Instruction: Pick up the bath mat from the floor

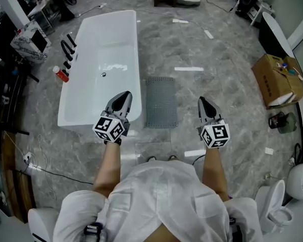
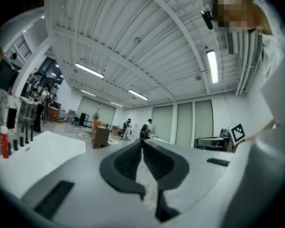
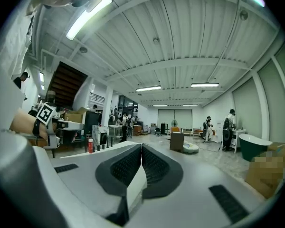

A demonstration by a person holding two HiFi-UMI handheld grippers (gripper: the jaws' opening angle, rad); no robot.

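Left gripper [image 1: 125,94] and right gripper [image 1: 201,100]: hovering clenched and empty above the floor [image 1: 202,52]. Lying flat ahead, just beside the bathtub [image 1: 137,44]: bath mat [image 1: 160,102]. Risking, by descending with jaws unopened, merely shoving the thin mat along the smooth floor instead of pinching its edge.

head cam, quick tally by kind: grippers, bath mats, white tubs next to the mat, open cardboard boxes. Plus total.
Grippers: 2 (left gripper, right gripper, both shut and empty)
Bath mat: 1, grey, flat on the floor
White bathtub: 1
Cardboard box: 1
Total: 5
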